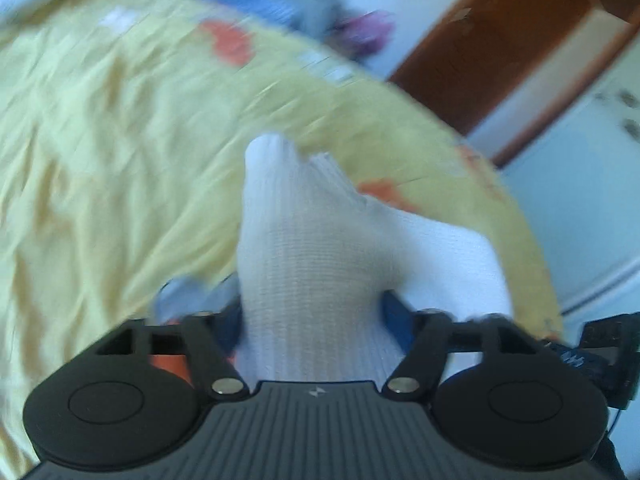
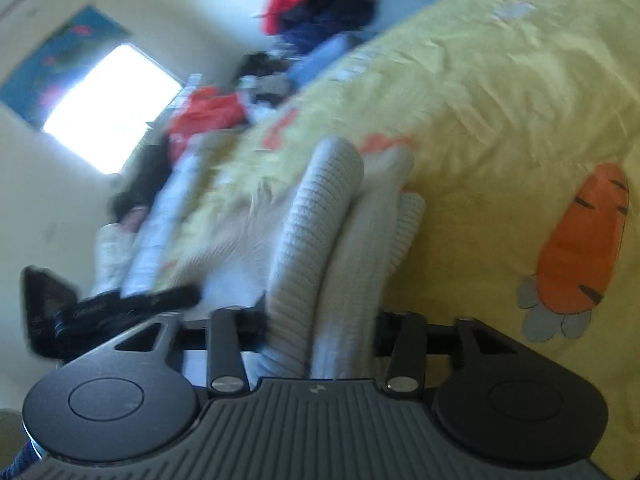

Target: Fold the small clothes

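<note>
A white ribbed sock (image 1: 308, 248) fills the middle of the left wrist view, and my left gripper (image 1: 314, 320) is shut on it above the yellow bed sheet (image 1: 100, 140). In the right wrist view my right gripper (image 2: 320, 320) is shut on the white ribbed sock (image 2: 320, 232), whose folds bunch up between the jaws. The fingertips of both grippers are hidden by the sock. The other gripper (image 2: 100, 304) shows as a dark shape at the left of the right wrist view. Both views are motion-blurred.
The sheet has orange carrot prints (image 2: 580, 240). A pile of red, blue and dark clothes (image 2: 312, 4) lies beyond the bed's far edge. A brown wooden cabinet (image 1: 500, 52) and a white wall stand past the bed edge (image 1: 520, 220). A bright window (image 2: 112, 108) is at the left.
</note>
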Demonstrator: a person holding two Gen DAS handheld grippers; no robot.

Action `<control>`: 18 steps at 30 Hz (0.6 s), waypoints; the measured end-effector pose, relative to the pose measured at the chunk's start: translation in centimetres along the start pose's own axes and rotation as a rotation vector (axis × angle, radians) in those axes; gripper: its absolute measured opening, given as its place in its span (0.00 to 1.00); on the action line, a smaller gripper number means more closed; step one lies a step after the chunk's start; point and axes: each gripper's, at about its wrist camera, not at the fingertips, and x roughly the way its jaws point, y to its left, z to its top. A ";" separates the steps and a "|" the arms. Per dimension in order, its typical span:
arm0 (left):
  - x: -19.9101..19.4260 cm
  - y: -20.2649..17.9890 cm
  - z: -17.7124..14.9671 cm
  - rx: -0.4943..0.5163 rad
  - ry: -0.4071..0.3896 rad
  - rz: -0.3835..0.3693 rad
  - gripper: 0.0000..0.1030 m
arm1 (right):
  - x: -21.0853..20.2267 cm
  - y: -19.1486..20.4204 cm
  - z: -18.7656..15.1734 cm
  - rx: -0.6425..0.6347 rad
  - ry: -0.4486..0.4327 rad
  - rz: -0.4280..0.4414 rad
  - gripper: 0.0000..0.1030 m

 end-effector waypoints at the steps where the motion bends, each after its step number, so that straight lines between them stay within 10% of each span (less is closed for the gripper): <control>1: -0.5 0.9 -0.6 -0.043 -0.015 -0.036 0.76 | -0.1 -0.3 -0.1 0.036 0.004 0.000 0.67; 6: -4.5 3.7 -5.4 -0.150 -0.039 -0.229 0.88 | -5.5 -1.2 -1.7 0.055 -0.046 0.045 0.85; 13: -4.2 3.6 -9.1 -0.106 -0.001 -0.300 0.92 | -5.1 0.4 -4.7 -0.022 0.098 0.071 0.93; 15: -3.3 2.7 -9.5 -0.063 0.008 -0.284 0.90 | -3.1 1.0 -5.7 -0.078 0.151 0.013 0.67; 18: -3.7 0.5 -9.4 0.030 0.018 -0.166 0.59 | -3.2 2.3 -5.8 -0.188 0.140 -0.008 0.57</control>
